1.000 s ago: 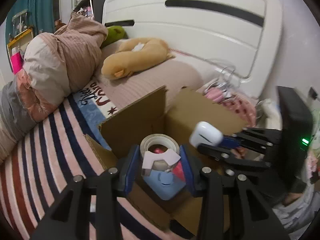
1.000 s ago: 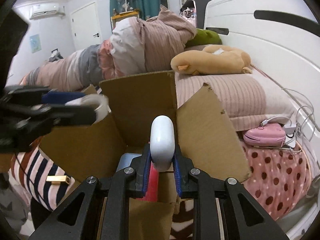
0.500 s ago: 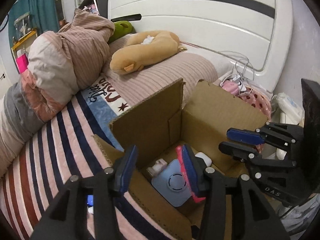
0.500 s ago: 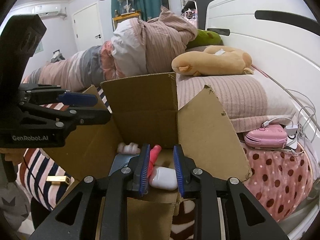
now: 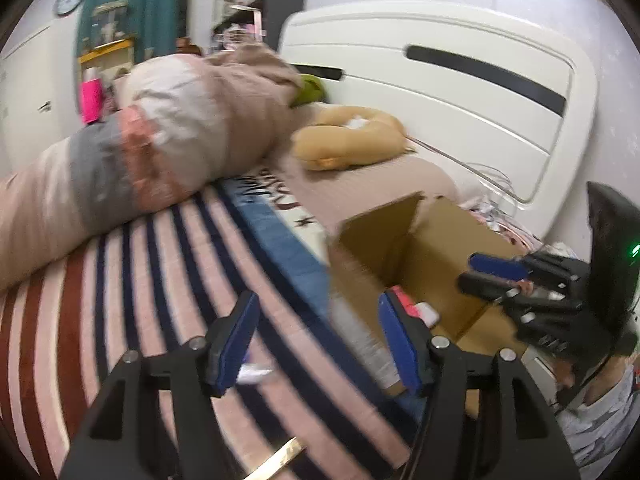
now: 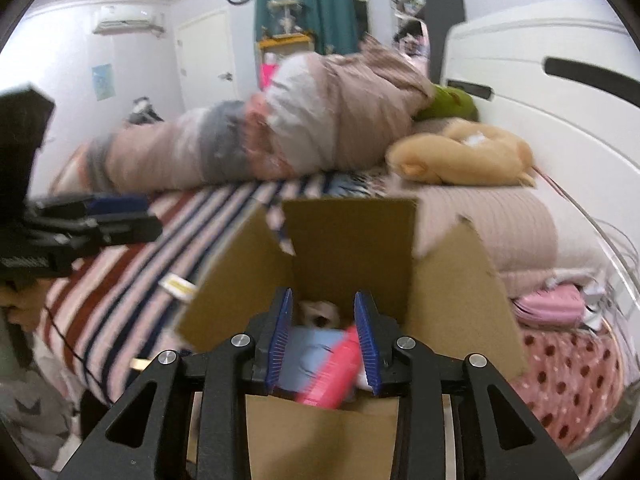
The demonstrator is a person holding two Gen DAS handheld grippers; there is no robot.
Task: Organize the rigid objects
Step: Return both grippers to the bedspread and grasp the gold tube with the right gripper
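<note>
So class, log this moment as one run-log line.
left tongs: open, empty, over striped blanket | right tongs: open, empty, over cardboard box | box: holds items

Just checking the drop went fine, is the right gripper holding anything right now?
No, the right gripper is open and empty above the cardboard box, with the pink item lying inside.

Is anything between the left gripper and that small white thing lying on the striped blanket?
Nothing visible. The left gripper is open and empty, and the white thing lies on the blanket just beyond its fingers.
</note>
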